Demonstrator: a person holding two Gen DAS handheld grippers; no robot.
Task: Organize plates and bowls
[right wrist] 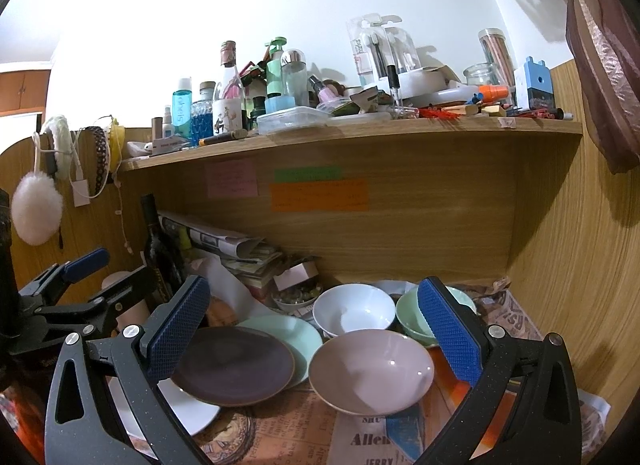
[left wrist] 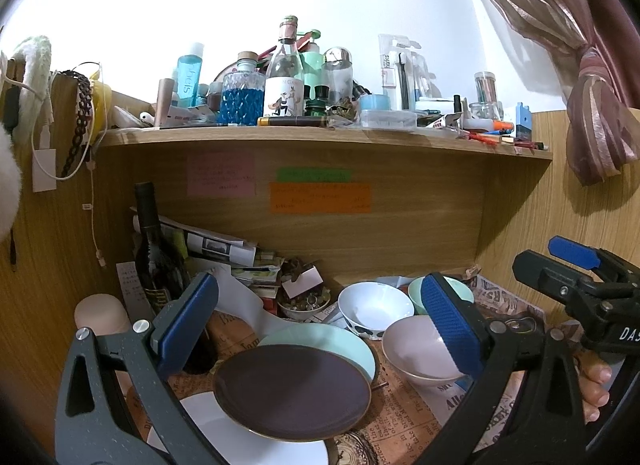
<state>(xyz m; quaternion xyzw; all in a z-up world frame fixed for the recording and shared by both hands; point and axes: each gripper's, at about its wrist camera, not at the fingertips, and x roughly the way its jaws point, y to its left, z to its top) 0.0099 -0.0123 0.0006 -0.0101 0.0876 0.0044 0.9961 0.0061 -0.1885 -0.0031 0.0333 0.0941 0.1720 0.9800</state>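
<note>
On the newspaper-covered desk a dark purple plate [left wrist: 292, 391] [right wrist: 234, 365] overlaps a mint plate [left wrist: 340, 345] [right wrist: 298, 335] and a white plate [left wrist: 224, 433] [right wrist: 188, 405]. To their right stand a pink bowl [left wrist: 416, 349] [right wrist: 370, 371], a white bowl [left wrist: 374, 307] [right wrist: 354, 309] and a mint bowl [left wrist: 416, 293] [right wrist: 412, 317]. My left gripper [left wrist: 320, 331] is open above the purple plate, holding nothing. My right gripper [right wrist: 316, 339] is open, its fingers either side of the pink bowl and above it.
A dark wine bottle [left wrist: 154, 249] [right wrist: 158, 249], stacked papers [right wrist: 240, 249] and a small dish of trinkets [left wrist: 304, 303] crowd the back left. A wooden shelf [left wrist: 320, 137] full of bottles overhangs the desk. A wooden wall [right wrist: 580, 265] bounds the right side.
</note>
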